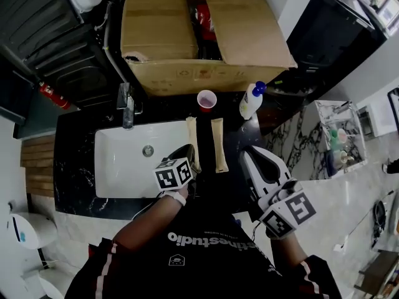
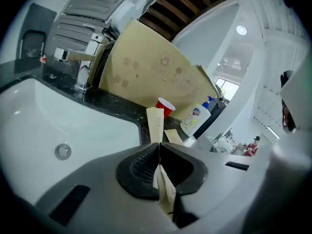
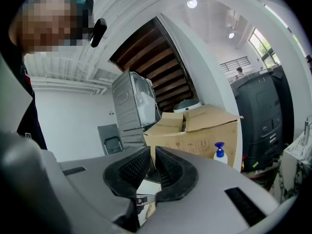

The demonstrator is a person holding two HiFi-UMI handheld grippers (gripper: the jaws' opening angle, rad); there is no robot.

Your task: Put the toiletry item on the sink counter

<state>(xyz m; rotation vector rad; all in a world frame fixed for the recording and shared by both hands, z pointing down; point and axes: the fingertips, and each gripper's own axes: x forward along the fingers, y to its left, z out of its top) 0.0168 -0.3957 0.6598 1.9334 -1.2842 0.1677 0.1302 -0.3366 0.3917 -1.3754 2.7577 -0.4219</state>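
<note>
Two long beige toiletry packets show in the head view. One packet [image 1: 192, 132] runs along the basin's right edge, with its near end in my left gripper [image 1: 189, 152]. In the left gripper view the left gripper [image 2: 159, 147] is shut on that packet [image 2: 155, 123], which sticks out forward over the black counter [image 1: 75, 167]; whether its far end touches the counter I cannot tell. The second packet [image 1: 218, 145] lies flat on the counter just to the right. My right gripper [image 1: 249, 152] hovers right of it, and its jaws [image 3: 149, 155] stand a narrow gap apart with nothing between them.
A white basin [image 1: 118, 161] with a chrome tap [image 1: 127, 108] fills the counter's left. A red cup [image 1: 206, 99] and a white pump bottle [image 1: 251, 99] stand at the back. A big cardboard box [image 1: 187, 36] rises behind them. A marble shelf unit [image 1: 340, 142] stands to the right.
</note>
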